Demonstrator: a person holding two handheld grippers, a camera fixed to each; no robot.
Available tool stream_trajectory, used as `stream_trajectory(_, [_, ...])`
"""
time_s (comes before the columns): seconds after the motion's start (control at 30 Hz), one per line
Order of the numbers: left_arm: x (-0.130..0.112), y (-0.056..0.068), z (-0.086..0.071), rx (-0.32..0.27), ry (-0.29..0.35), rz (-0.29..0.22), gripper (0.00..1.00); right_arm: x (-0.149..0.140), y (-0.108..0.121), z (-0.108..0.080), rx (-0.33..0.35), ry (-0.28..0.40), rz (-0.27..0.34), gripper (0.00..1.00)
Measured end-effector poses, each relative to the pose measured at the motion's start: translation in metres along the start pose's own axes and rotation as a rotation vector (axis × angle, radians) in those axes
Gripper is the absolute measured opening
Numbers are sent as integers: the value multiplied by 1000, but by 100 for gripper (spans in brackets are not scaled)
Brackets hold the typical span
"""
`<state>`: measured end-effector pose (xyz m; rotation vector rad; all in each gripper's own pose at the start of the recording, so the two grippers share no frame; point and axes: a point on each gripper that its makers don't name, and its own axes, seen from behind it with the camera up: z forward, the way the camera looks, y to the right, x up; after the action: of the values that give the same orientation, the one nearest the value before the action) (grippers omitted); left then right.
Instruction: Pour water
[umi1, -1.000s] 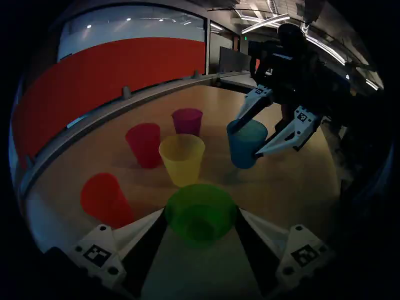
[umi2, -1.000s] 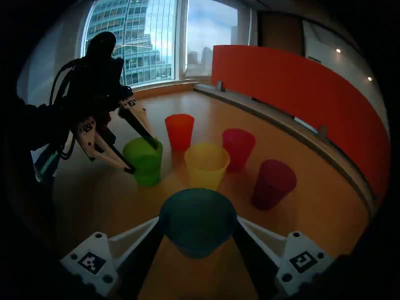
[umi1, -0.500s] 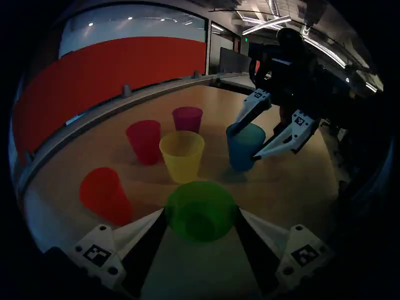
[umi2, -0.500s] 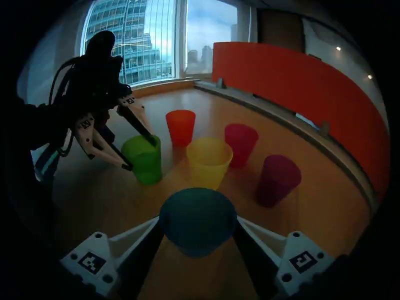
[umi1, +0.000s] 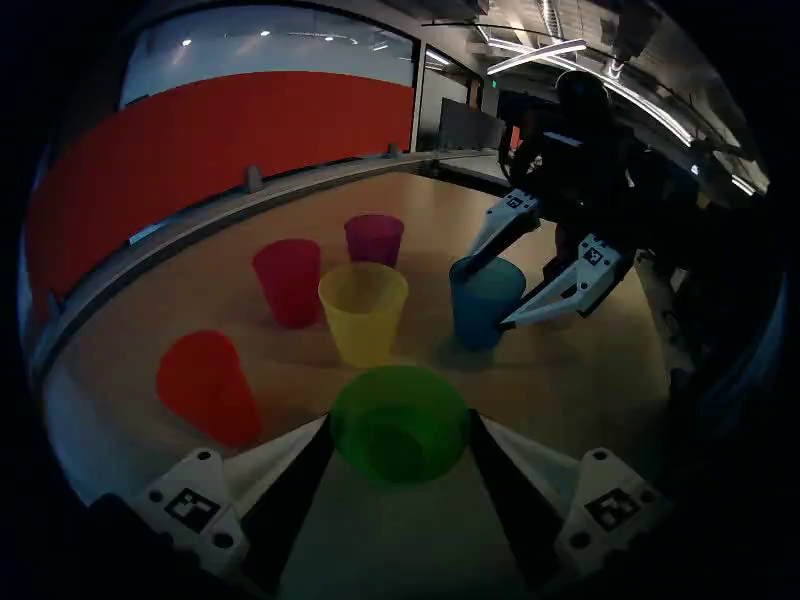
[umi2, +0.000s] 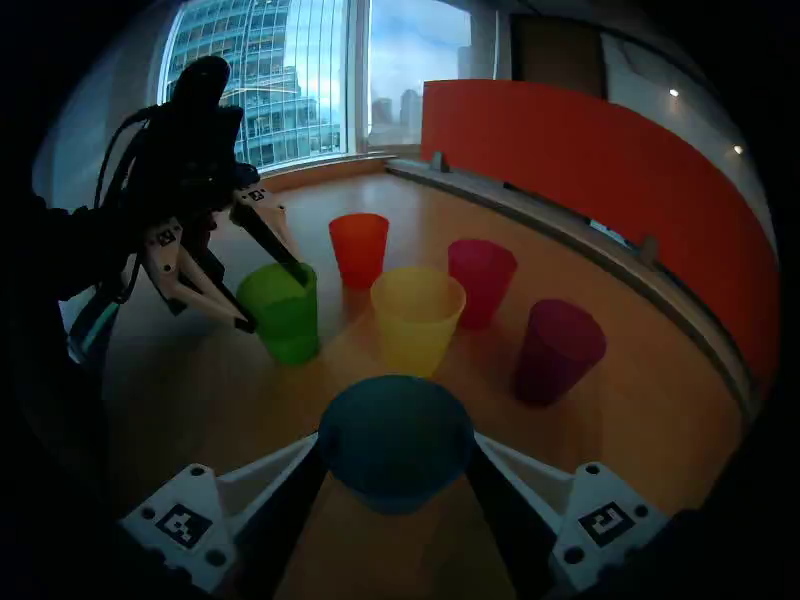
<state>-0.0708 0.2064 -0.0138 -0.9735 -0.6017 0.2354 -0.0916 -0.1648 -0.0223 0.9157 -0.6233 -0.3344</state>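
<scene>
— Hardly anything has moved since a second ago. The blue cup (umi2: 397, 435) sits a shade lower in the left gripper view, and the green cup (umi1: 400, 415) a shade higher in the right gripper view.

— And the claws?

— The left gripper (umi1: 400, 440) has both fingers pressed against the green cup, which is upright. The right gripper (umi2: 397, 455) clamps the blue cup the same way. I cannot tell whether either cup holds water.

— What lies around them?

— The two held cups face each other over the middle of the table (umi1: 570, 380). A yellow cup (umi1: 363, 312) stands near both. Beyond it, toward the table edge under the red panel (umi1: 200, 130), are a pink cup (umi1: 288, 282) and a purple cup (umi1: 374, 238). An orange cup (umi1: 205, 388) stands apart, closest to the green one.
</scene>
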Motion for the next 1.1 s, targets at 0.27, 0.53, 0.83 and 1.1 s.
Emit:
stream_trajectory(0.27, [-4, 2, 0, -8, -14, 5, 99, -3, -3, 3, 3, 1, 6, 92])
stream_trajectory(0.53, [-7, 3, -3, -10, -14, -9, 99, -5, -3, 2, 2, 0, 8, 92])
stream_trajectory(0.83, [-13, 3, -4, -5, -23, -13, 99, -7, -1, 0, -13, -3, 14, 100])
stream_trajectory(1.1, [-20, 3, -12, 7, -24, -30, 99, -11, -1, -10, -25, 1, 29, 100])
